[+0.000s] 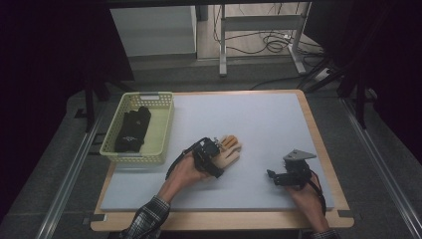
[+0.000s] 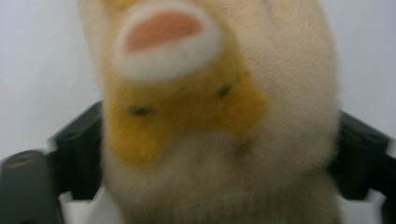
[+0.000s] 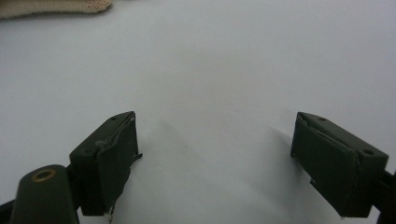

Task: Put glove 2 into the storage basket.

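Between the fingers of the left gripper lay a cream knitted glove with orange-yellow patches and a pink-and-white spot, its cloth against both pads, so the gripper held it. Well to the other side, the right gripper stood with fingers wide over bare grey bench, the basket apart at the far left edge.

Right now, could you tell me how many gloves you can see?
2: a beige glove on the grey mat at the left gripper, and a black glove in the yellow basket; another could be hidden beneath.
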